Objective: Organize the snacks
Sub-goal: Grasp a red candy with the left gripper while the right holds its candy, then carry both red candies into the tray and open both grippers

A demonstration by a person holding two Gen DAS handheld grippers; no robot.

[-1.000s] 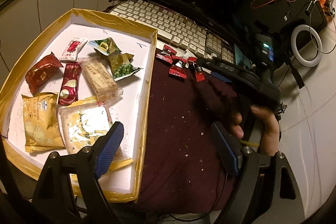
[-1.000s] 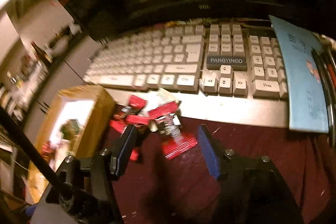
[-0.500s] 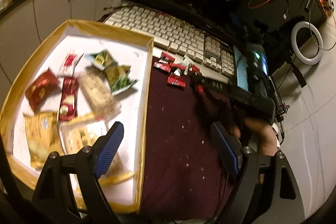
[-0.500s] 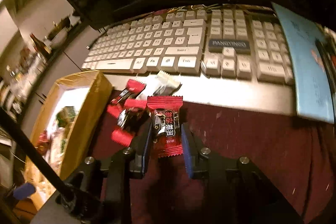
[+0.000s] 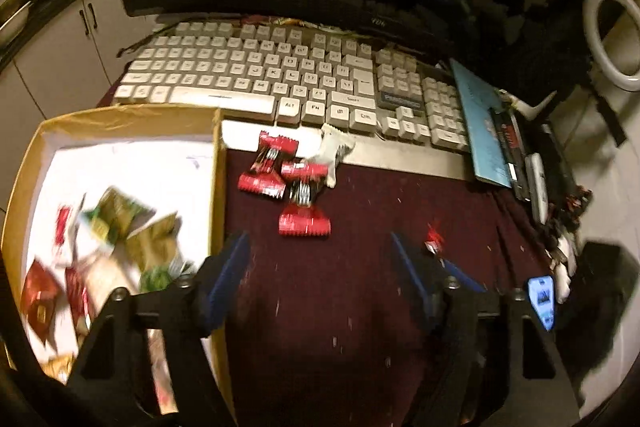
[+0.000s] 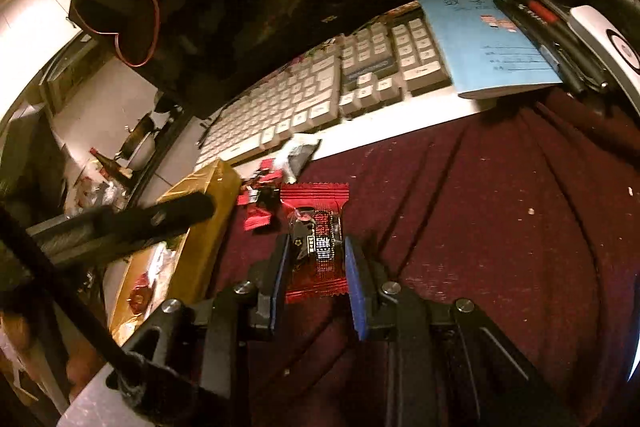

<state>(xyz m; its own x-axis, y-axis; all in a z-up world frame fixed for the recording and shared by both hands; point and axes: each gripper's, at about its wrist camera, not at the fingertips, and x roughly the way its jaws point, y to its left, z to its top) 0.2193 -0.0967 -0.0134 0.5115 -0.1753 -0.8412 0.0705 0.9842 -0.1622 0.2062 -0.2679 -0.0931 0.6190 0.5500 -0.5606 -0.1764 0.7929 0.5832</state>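
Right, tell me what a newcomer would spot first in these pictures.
First, the red candy pinched in the right tongs above the dark red cloth. Next, the small heap of red candies on that cloth, just in front of the white keyboard. Then the yellow-edged box on the left with mixed snacks inside, and the open left tongs beside it.

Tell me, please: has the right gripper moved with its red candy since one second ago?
Yes. The right gripper, shut on the red candy, has pulled back from the keyboard, which now lies farther off.
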